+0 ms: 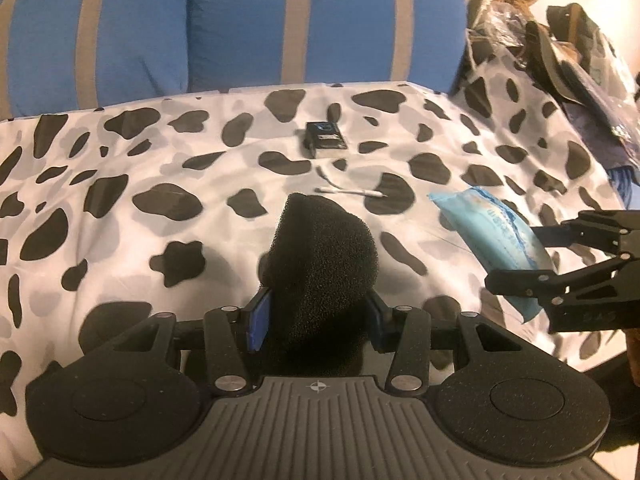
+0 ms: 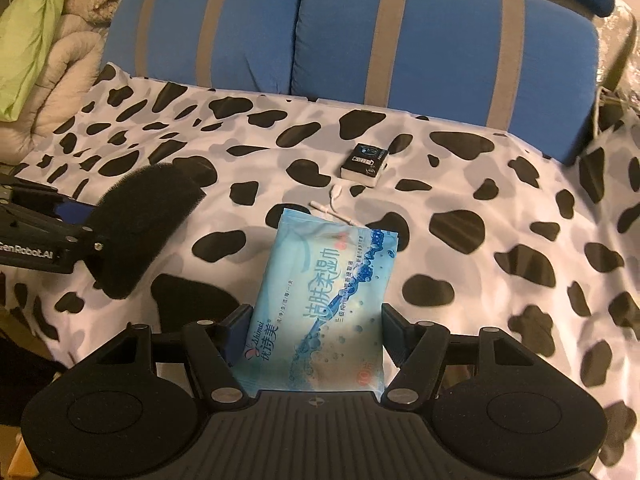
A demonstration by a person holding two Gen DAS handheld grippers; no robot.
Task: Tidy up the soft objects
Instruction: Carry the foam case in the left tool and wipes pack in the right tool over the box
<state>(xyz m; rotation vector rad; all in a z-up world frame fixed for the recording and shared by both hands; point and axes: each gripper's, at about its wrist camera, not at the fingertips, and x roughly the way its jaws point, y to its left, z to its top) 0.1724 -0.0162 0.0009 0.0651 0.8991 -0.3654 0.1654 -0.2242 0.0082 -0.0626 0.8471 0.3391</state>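
Gripping black sponge point(image 1: 320, 264) and wipes pack point(image 2: 320, 300), both tools.

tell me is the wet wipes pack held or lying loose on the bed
Held. The wipes pack sits clamped between the right tool's blue pads, lifted above the spotted sheet.

Cow-print sheet point(image 2: 500, 184), two blue striped cushions point(image 2: 440, 36) at the far edge, small black box point(image 2: 365, 162) mid-sheet, white cable point(image 2: 332, 208) just nearer, beige quilt point(image 2: 68, 52) far left.

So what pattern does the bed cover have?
The bed cover is white with black and grey cow-like spots, clearest in the right wrist view.
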